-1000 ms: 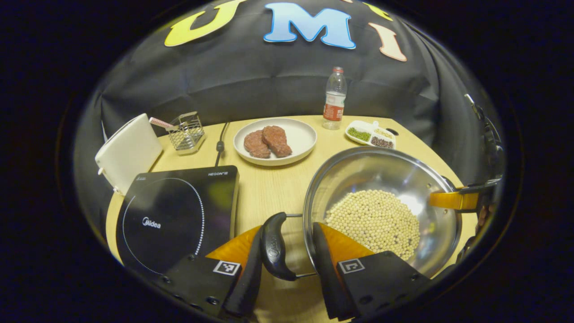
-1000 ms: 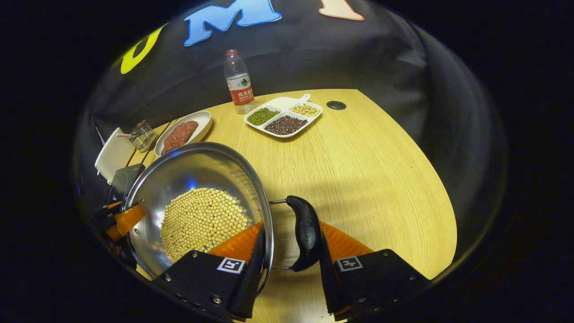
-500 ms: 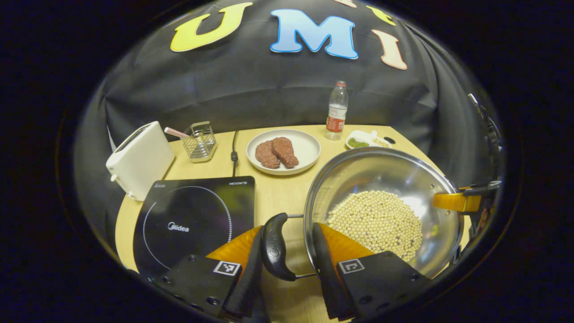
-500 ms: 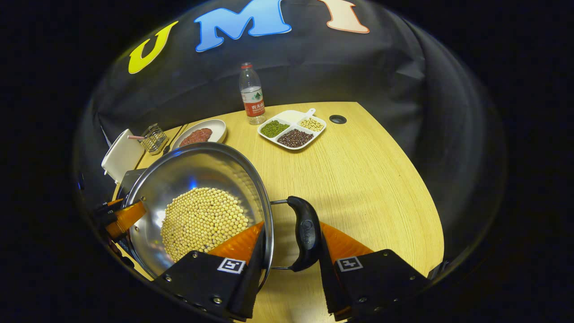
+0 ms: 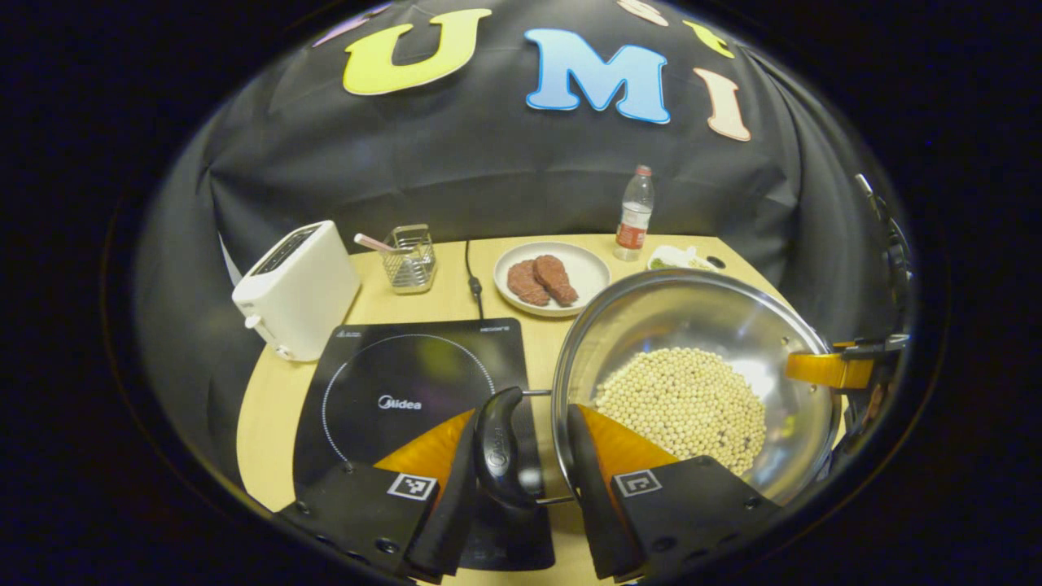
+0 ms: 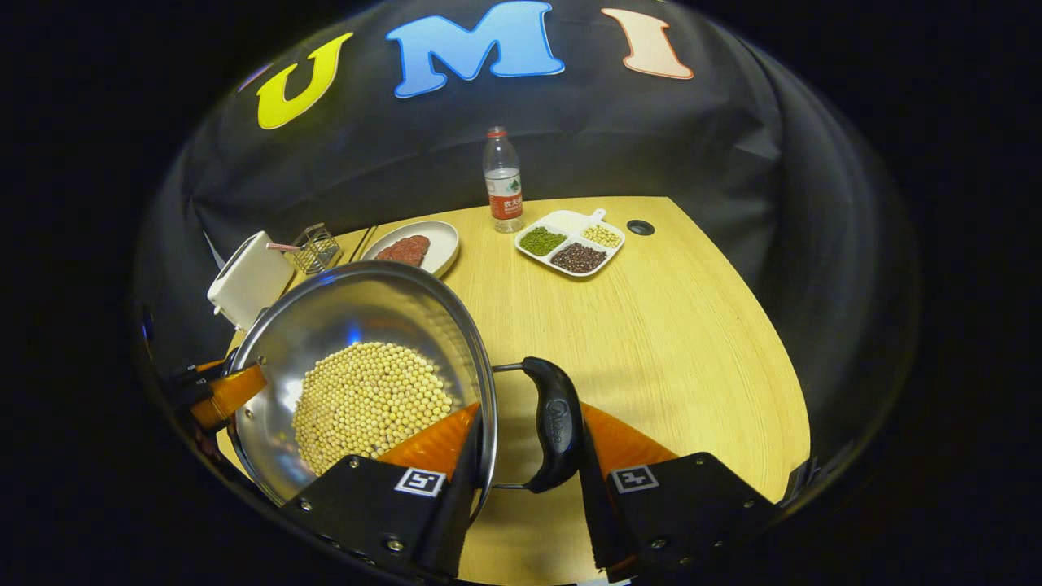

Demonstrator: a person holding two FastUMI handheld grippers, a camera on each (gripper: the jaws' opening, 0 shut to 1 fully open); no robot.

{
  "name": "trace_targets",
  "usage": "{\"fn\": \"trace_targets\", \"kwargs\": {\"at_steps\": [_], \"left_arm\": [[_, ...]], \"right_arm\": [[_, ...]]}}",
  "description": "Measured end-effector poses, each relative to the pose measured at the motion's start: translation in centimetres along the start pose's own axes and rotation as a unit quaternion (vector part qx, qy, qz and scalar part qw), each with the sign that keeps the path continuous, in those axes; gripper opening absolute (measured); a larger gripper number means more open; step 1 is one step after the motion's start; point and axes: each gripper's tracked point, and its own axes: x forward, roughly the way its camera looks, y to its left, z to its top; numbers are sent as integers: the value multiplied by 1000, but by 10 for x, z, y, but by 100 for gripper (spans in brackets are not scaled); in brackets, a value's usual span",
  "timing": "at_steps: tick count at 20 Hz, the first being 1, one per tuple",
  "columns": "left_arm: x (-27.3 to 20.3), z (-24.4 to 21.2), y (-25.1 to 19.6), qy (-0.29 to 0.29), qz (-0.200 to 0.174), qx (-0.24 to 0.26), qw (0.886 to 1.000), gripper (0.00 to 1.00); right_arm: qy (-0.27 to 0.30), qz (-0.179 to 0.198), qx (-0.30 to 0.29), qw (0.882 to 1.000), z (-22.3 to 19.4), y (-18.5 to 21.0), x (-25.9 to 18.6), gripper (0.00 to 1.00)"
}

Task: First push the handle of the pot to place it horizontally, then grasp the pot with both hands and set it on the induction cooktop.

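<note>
1. Left gripper view: left gripper [image 5: 521,468] clamps the pot's [image 5: 692,325] near handle [image 5: 498,448]; fingers clenched on it.
2. Right gripper view: right gripper [image 6: 525,476] grips the opposite handle [image 6: 553,423], rim between its fingers.
3. Pot, holding beans [image 5: 682,403], appears lifted, beside the induction cooktop [image 5: 407,382], its left handle over the cooktop's edge.
4. Step: carrying across. Next: shift leftward, keep level, lower centred on the ring.

A staged kitchen set inside a recording booth — black cloth wall [image 5: 488,179] closes directly behind a rounded wooden tabletop [image 6: 667,325]. Cooking things sit along its far edge: a white toaster [image 5: 297,289] at the far-left corner, an induction cooktop [image 5: 407,391], a plate of meat [image 5: 552,277], a divided bean dish [image 6: 570,242] — and a water bottle [image 6: 503,179].
</note>
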Motion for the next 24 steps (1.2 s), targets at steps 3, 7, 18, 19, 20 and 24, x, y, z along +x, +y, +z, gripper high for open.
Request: {"fn": "trace_targets", "kwargs": {"at_steps": [3, 7, 18, 19, 20, 24], "left_arm": [[-7, 1, 25, 0, 1, -5, 1000, 65], [-14, 4, 58, -3, 5, -8, 1000, 65], [-17, -9, 153, -1, 24, -21, 999, 65], [-16, -10, 160, -1, 25, -24, 999, 65], [-16, -12, 167, 1, 25, -27, 999, 64], [-12, -13, 191, -1, 30, -33, 999, 67]], "right_arm": [[-2, 2, -4, 1000, 2, 23, -4, 59], [-3, 6, -10, 1000, 4, 54, -2, 59], [7, 14, -27, 1000, -4, 139, 12, 59], [8, 15, -29, 999, -4, 146, 13, 59], [10, 15, -31, 999, -4, 152, 15, 60], [14, 16, -37, 999, -3, 174, 21, 60]]}}
